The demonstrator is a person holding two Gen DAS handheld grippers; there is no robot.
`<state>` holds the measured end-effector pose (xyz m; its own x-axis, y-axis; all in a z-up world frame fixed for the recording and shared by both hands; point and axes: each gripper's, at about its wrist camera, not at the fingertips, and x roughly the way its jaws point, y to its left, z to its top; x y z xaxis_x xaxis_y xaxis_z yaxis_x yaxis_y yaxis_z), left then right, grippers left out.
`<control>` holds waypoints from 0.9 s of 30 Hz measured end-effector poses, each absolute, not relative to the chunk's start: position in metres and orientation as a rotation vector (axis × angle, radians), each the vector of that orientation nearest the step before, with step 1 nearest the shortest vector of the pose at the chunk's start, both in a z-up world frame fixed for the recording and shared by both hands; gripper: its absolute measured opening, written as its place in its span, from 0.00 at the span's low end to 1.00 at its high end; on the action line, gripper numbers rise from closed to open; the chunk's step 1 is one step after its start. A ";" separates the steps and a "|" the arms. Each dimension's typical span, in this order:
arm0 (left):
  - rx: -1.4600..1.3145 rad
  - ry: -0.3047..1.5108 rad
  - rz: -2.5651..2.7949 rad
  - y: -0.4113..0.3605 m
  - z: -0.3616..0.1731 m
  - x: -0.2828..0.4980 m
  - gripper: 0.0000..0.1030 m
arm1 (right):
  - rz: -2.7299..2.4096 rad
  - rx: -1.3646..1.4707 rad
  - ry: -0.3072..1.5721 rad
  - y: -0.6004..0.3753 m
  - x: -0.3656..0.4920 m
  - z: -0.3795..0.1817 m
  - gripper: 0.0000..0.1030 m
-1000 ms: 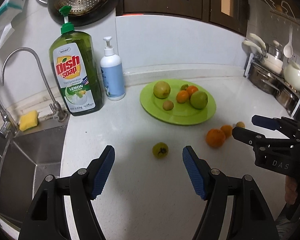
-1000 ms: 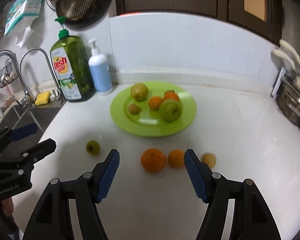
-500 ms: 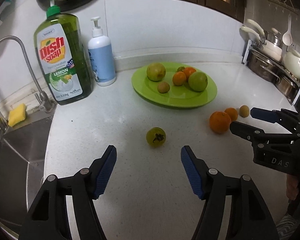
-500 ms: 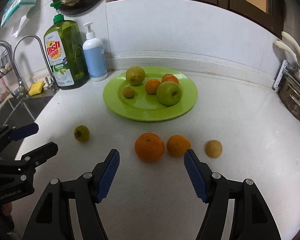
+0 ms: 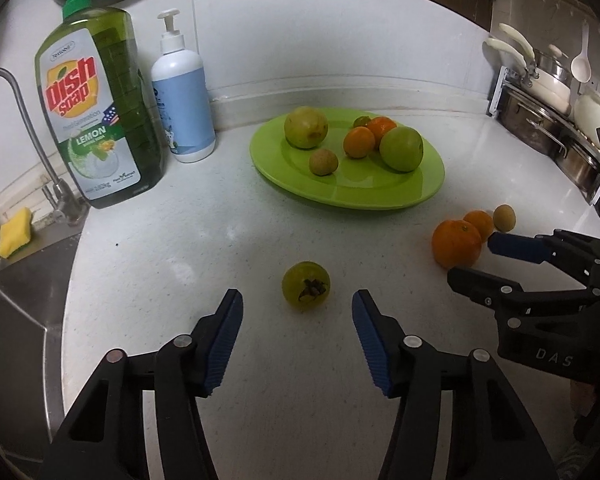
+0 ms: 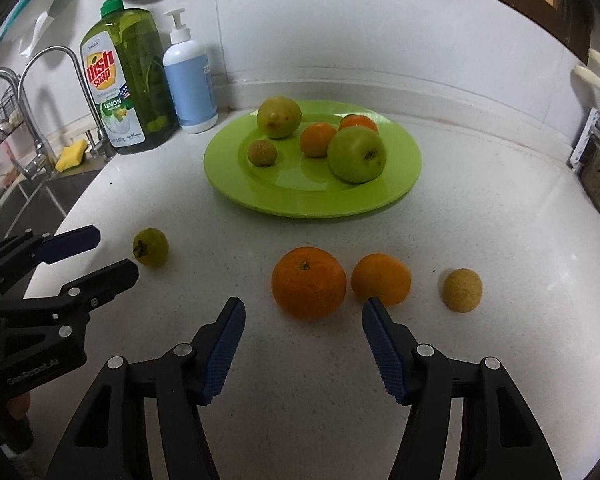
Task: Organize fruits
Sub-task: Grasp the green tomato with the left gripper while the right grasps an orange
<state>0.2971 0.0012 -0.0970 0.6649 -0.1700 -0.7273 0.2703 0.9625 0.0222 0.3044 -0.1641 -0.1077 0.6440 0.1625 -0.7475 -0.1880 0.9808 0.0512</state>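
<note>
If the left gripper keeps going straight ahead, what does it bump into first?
Most likely the small green fruit: it lies on the counter just ahead of the open left gripper, centred between its fingers. Beyond it is the green plate.

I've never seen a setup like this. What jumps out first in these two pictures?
A bright green plate holding six fruits sits mid-counter, with four more loose in front: a green fruit, a big orange, a smaller orange and a small tan fruit. Open blue-padded left tongs face the green fruit, and open right tongs face the big orange. A tall dish soap bottle stands by the sink.
</note>
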 end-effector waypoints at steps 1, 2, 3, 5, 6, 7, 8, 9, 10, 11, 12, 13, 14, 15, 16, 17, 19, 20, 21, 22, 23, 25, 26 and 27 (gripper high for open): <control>0.131 0.810 -0.253 0.001 -0.098 0.298 0.54 | 0.202 -0.033 0.852 -0.164 0.306 -0.109 0.58; 0.131 0.815 -0.258 0.000 -0.099 0.300 0.53 | 0.203 -0.034 0.854 -0.164 0.307 -0.110 0.58; 0.132 0.820 -0.260 -0.001 -0.101 0.301 0.52 | 0.205 -0.032 0.857 -0.164 0.308 -0.110 0.58; 0.131 0.825 -0.262 -0.003 -0.103 0.304 0.51 | 0.208 -0.030 0.861 -0.164 0.310 -0.112 0.58; 0.128 0.827 -0.262 -0.003 -0.103 0.305 0.50 | 0.210 -0.029 0.865 -0.164 0.311 -0.113 0.58; 0.125 0.829 -0.262 -0.004 -0.103 0.306 0.50 | 0.212 -0.028 0.868 -0.164 0.312 -0.113 0.58; 0.122 0.830 -0.263 -0.004 -0.104 0.308 0.49 | 0.214 -0.026 0.869 -0.164 0.313 -0.114 0.56; 0.120 0.831 -0.262 -0.005 -0.104 0.309 0.49 | 0.219 -0.025 0.873 -0.163 0.314 -0.114 0.56; 0.120 0.834 -0.262 -0.005 -0.105 0.310 0.49 | 0.221 -0.026 0.874 -0.163 0.315 -0.115 0.55; 0.119 0.836 -0.263 -0.006 -0.105 0.311 0.48 | 0.222 -0.027 0.873 -0.163 0.315 -0.115 0.54; 0.117 0.841 -0.264 -0.006 -0.107 0.313 0.47 | 0.223 -0.028 0.872 -0.163 0.316 -0.115 0.54; 0.115 0.845 -0.264 -0.006 -0.107 0.314 0.46 | 0.224 -0.028 0.872 -0.163 0.317 -0.115 0.54; 0.112 0.849 -0.264 -0.006 -0.108 0.315 0.45 | 0.223 -0.028 0.870 -0.163 0.318 -0.115 0.54; 0.106 0.853 -0.264 -0.006 -0.109 0.317 0.45 | 0.224 -0.030 0.868 -0.162 0.319 -0.115 0.54; 0.103 0.855 -0.263 -0.006 -0.109 0.318 0.44 | 0.224 -0.032 0.867 -0.162 0.319 -0.115 0.54; 0.102 0.857 -0.262 -0.006 -0.110 0.319 0.43 | 0.222 -0.033 0.867 -0.162 0.320 -0.115 0.54; 0.096 0.861 -0.264 -0.005 -0.110 0.321 0.41 | 0.222 -0.031 0.864 -0.161 0.322 -0.115 0.54; 0.093 0.864 -0.265 -0.005 -0.111 0.322 0.40 | 0.221 -0.032 0.862 -0.161 0.323 -0.114 0.53; 0.088 0.866 -0.267 -0.005 -0.111 0.323 0.37 | 0.221 -0.033 0.861 -0.160 0.324 -0.114 0.52; 0.085 0.868 -0.267 -0.005 -0.111 0.323 0.36 | 0.221 -0.033 0.862 -0.160 0.324 -0.114 0.50; 0.084 0.871 -0.269 -0.005 -0.112 0.323 0.35 | 0.220 -0.033 0.861 -0.160 0.325 -0.114 0.50; 0.081 0.873 -0.268 -0.004 -0.112 0.323 0.31 | 0.215 -0.036 0.861 -0.161 0.325 -0.114 0.48; 0.080 0.873 -0.268 -0.003 -0.112 0.323 0.29 | 0.211 -0.038 0.859 -0.161 0.325 -0.114 0.46; 0.079 0.874 -0.269 -0.003 -0.112 0.323 0.29 | 0.208 -0.043 0.858 -0.161 0.325 -0.114 0.44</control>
